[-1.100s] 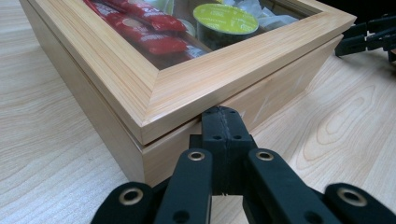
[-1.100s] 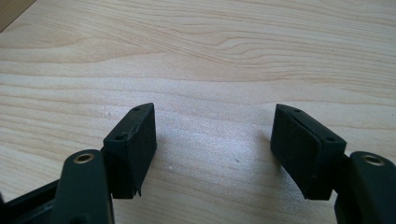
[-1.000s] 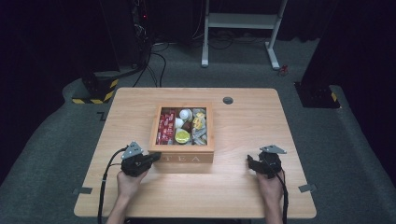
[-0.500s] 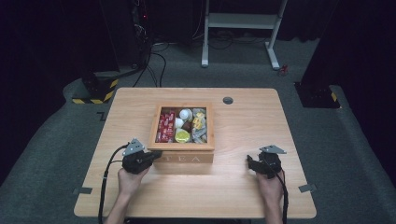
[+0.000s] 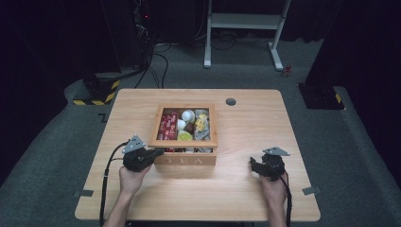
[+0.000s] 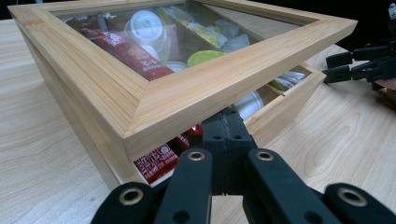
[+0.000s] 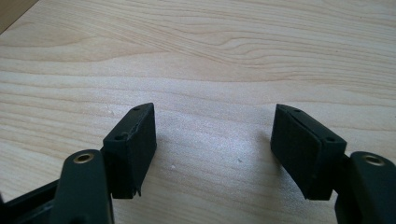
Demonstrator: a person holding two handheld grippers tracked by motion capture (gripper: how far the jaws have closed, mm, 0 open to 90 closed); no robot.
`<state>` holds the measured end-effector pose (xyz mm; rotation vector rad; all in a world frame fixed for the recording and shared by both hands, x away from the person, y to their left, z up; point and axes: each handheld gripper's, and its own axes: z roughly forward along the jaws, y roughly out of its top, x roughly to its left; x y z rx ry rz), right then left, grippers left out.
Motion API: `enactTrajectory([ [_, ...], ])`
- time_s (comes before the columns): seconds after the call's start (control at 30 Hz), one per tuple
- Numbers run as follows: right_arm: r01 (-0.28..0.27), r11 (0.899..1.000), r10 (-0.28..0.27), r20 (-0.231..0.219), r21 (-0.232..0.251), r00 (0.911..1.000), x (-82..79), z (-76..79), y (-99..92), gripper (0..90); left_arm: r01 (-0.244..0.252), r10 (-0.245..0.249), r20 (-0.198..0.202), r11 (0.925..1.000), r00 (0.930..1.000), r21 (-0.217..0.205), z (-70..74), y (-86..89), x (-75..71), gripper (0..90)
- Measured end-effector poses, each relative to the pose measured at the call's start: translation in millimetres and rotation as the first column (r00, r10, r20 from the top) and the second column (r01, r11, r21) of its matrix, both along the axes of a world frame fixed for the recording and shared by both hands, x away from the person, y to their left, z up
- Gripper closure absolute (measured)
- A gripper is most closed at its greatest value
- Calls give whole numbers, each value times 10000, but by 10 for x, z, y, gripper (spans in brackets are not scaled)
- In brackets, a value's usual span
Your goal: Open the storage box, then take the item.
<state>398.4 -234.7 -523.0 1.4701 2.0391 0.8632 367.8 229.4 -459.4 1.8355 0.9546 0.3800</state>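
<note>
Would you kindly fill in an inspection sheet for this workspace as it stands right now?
Surface: light wooden table, with a round grommet near the far edge.
Job's things: wooden tea box holding sachets and small cups; its glass-paned lid is raised slightly at the front.
Clutter: nothing seen.
Grippers: left gripper shut, jaws tucked under the lid's front edge; right gripper open over bare wood, holding nothing.
Cables: one trails from each gripper toward the person; more lie on the floor behind.
Surroundings: grey carpet, white stand, dark backdrop.

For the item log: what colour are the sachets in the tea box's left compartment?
Red with white print; the sachets show best in the left gripper view, through the tea box lid.
</note>
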Motion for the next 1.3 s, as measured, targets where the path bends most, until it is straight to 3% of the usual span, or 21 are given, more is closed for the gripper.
enactTrajectory([
  [0.1,7,10000,-7,-9,-6,10000,-1,1,0,312,-28,27,-45,9999,10000,-97,15,-19,20,900],
  [0.13,7,10000,-7,-11,-7,10000,-1,1,0,312,-23,19,-113,9994,9999,-339,28,-21,48,900],
  [0.33,5,10000,-5,-1,0,10000,-1,0,1,312,-62,62,14,9999,10000,-150,72,-85,120,900],
  [0.43,10,10000,-10,-1,0,10000,0,0,1,311,-10,3,-113,9983,9999,-590,83,-86,159,900],
  [0.6,70,10000,-70,-14,9,10000,-3,1,6,310,63,-67,-117,9993,9999,-361,118,-84,173,900],
  [1.17,37,10000,-37,11,-18,10000,-3,-1,3,308,37,-36,23,9987,10000,-509,208,-78,211,900],
  [1.3,22,10000,-22,9,-22,10000,-3,-1,3,305,58,-50,253,9995,9997,-317,251,-86,228,900],
])
